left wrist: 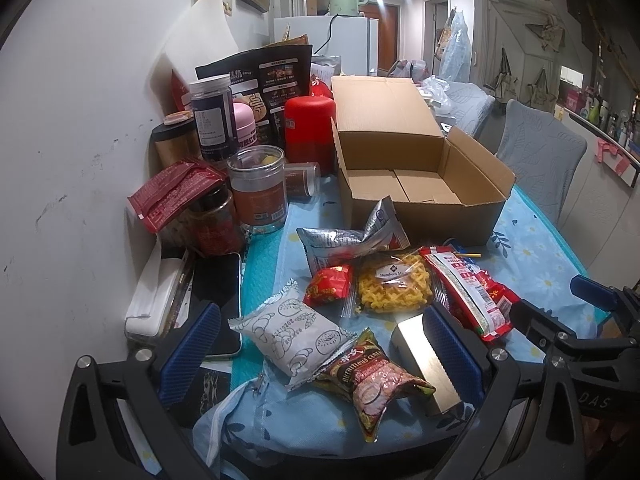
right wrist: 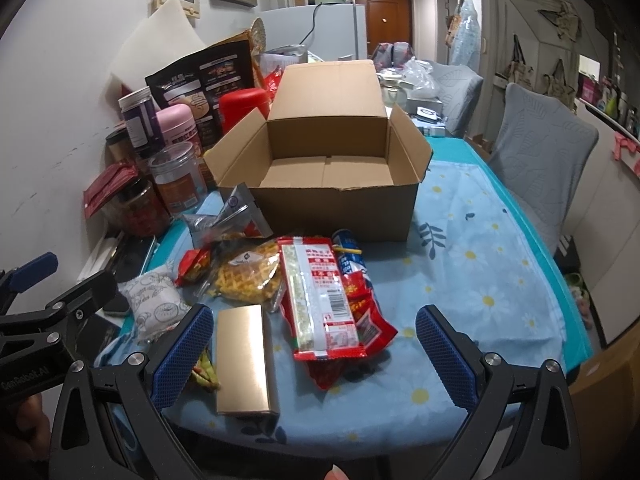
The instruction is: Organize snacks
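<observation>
An open, empty cardboard box (left wrist: pixel 416 184) (right wrist: pixel 332 176) stands on the blue flowered tablecloth. In front of it lie loose snacks: a silver packet (left wrist: pixel 352 236), a yellow waffle pack (left wrist: pixel 394 282) (right wrist: pixel 246 276), a small red packet (left wrist: pixel 328 284), a long red-and-white packet (left wrist: pixel 468 292) (right wrist: pixel 324 304), a white pastry packet (left wrist: pixel 290 334) (right wrist: pixel 154 304), a cereal bag (left wrist: pixel 372 384) and a gold box (left wrist: pixel 424 356) (right wrist: pixel 246 364). My left gripper (left wrist: pixel 320 356) is open over the white packet and cereal bag. My right gripper (right wrist: pixel 314 360) is open over the gold box and red-and-white packet.
Jars, a red canister (left wrist: pixel 310 128) and a black pouch (left wrist: pixel 260 84) crowd the wall side on the left. A phone (left wrist: pixel 216 300) lies near the left finger. A grey-covered chair (right wrist: pixel 540 152) stands at the table's right edge.
</observation>
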